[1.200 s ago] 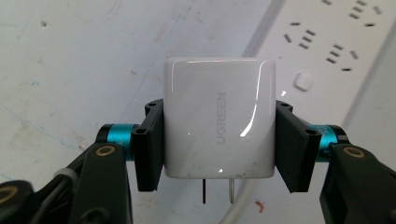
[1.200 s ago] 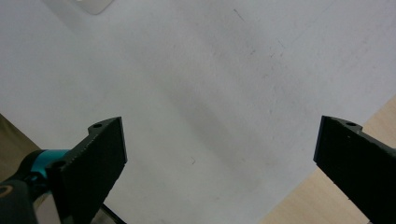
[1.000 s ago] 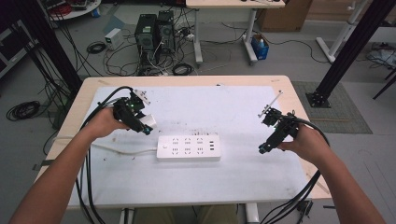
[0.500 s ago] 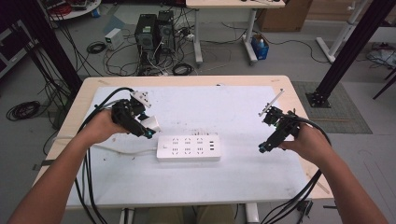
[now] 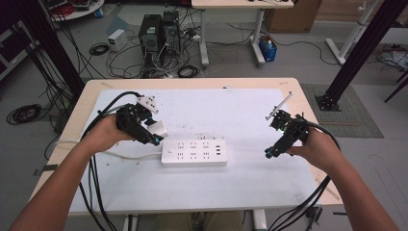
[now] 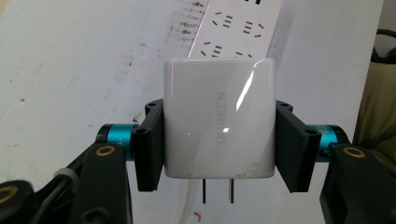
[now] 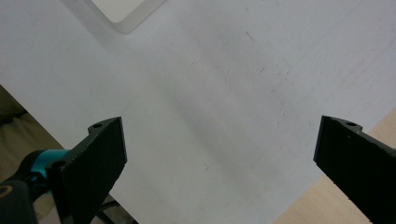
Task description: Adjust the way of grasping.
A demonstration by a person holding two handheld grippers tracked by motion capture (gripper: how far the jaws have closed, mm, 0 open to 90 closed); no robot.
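Note:
My left gripper is shut on a white UGREEN charger plug, its two metal prongs pointing back toward the camera. In the high view the left gripper holds that charger just above and left of the white power strip, which lies flat at the table's middle. In the left gripper view the power strip sits beyond the charger. My right gripper hovers to the right of the strip, and in its own view the right gripper stands wide open over the bare white mat.
A white mat covers most of the wooden table. The strip's white cord runs left under my left hand. Black cables trail from both grippers. Computers and cable tangles lie on the floor beyond the table.
My left gripper has carried the charger right and slightly up, toward the strip's left end. The right gripper has stayed where it was.

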